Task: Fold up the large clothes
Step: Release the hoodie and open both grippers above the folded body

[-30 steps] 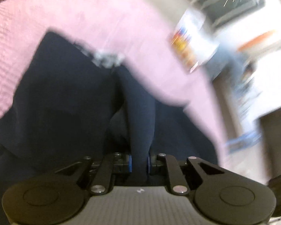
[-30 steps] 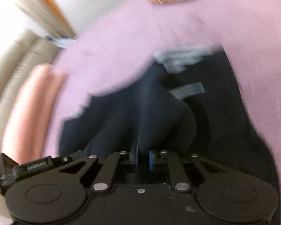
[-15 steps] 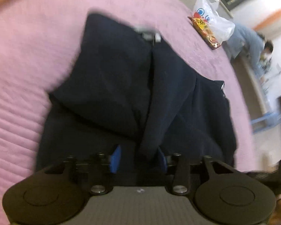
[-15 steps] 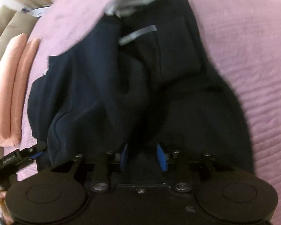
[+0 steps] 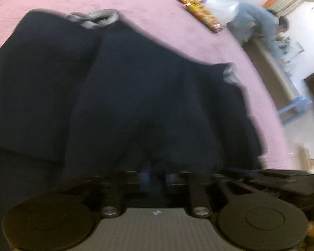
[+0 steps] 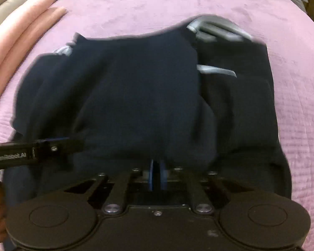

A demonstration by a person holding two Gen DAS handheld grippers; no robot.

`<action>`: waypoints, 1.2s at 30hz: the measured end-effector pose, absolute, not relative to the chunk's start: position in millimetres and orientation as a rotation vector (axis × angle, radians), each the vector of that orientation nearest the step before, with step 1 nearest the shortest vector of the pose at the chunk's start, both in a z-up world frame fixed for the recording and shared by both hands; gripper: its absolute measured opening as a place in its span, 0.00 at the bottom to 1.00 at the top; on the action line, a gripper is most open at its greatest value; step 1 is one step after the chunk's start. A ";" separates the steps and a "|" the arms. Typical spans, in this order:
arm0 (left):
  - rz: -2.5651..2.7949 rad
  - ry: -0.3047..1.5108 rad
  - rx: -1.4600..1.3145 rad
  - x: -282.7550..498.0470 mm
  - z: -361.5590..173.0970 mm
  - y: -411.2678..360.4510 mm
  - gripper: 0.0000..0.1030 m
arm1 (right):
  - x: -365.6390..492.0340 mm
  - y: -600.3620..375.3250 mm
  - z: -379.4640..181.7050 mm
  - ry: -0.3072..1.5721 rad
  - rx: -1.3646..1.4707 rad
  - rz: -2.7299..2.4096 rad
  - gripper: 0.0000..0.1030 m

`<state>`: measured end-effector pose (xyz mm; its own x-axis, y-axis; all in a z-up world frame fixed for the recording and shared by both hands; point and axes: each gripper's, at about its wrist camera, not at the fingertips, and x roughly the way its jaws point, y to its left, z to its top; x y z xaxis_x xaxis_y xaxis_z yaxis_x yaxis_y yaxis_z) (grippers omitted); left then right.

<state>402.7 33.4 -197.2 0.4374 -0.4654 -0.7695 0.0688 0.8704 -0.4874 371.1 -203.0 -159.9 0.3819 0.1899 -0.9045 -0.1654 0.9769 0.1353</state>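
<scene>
Roughly, stage: mid-fold, by my reading; one fold seems to be going over, with more left.
Garment: a dark navy garment [image 6: 140, 96] lies bunched on the pink bedspread [image 6: 293, 83], filling the centre of both views; grey trim [image 6: 217, 29] shows at about 1 o'clock in the right view.
Done so far: part of the cloth already lies doubled over itself, with layered edges running from 12 towards 6 o'clock.
Left to do: the pile is lumpy and uneven, so flattening and further folds look needed.
Right gripper [image 6: 157, 175]: blue pads nearly together at 6 o'clock, pinching a thin edge of navy cloth.
Left gripper [image 5: 157, 175]: blurred; pads close together with dark cloth between them, apparently gripped.
Surroundings: rolled pink bedding [image 6: 25, 27] at 10 o'clock, a snack packet [image 5: 201, 14] at 1 o'clock.
</scene>
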 end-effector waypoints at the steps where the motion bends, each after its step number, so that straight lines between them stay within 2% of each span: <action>1: -0.350 1.060 -0.412 398.5 -194.1 34.9 0.14 | 368.0 -209.5 -156.7 1.150 0.041 0.236 0.00; 3: -0.324 1.066 -0.357 396.5 -180.9 35.2 0.10 | 367.9 -216.6 -147.3 1.177 0.069 0.218 0.00; 5: -0.340 1.037 -0.340 386.3 -160.3 38.2 0.10 | 360.7 -221.1 -132.4 1.174 0.089 0.213 0.01; 7: -0.373 0.992 -0.397 376.1 -144.6 48.6 0.12 | 353.5 -219.3 -114.4 1.136 0.113 0.250 0.13; 9: -0.366 0.967 -0.423 370.4 -138.0 57.4 0.13 | 347.1 -213.2 -100.4 1.087 0.161 0.309 0.14; 12: -0.331 1.007 -0.414 365.3 -153.7 61.1 0.13 | 339.9 -187.0 -98.8 1.048 0.197 0.397 0.14; 15: -0.330 1.051 -0.402 367.7 -185.1 64.0 0.13 | 328.9 -162.3 -121.8 1.071 0.162 0.412 0.14; 18: -0.370 1.027 -0.352 353.7 -196.7 70.5 0.12 | 314.4 -161.0 -149.7 1.105 0.140 0.381 0.14; 21: -0.397 0.975 -0.250 350.1 -200.1 61.0 0.12 | 303.2 -172.4 -149.2 1.069 0.180 0.389 0.14; 30: -0.346 0.856 -0.130 253.9 -183.9 81.2 0.14 | 262.4 -197.9 -152.5 0.965 0.237 0.417 0.14; 35: -0.275 0.845 -0.216 159.8 -159.6 125.0 0.15 | 183.6 -239.0 -122.2 0.913 0.262 0.255 0.23; 36: -0.264 0.848 -0.228 142.7 -150.3 134.9 0.18 | 168.5 -249.0 -115.9 0.921 0.271 0.235 0.24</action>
<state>142.7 134.9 -150.3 0.6322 -0.3185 -0.7063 0.1385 0.9434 -0.3014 168.5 -249.0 -115.9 0.5840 0.3133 -0.7488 -0.0835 0.9408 0.3285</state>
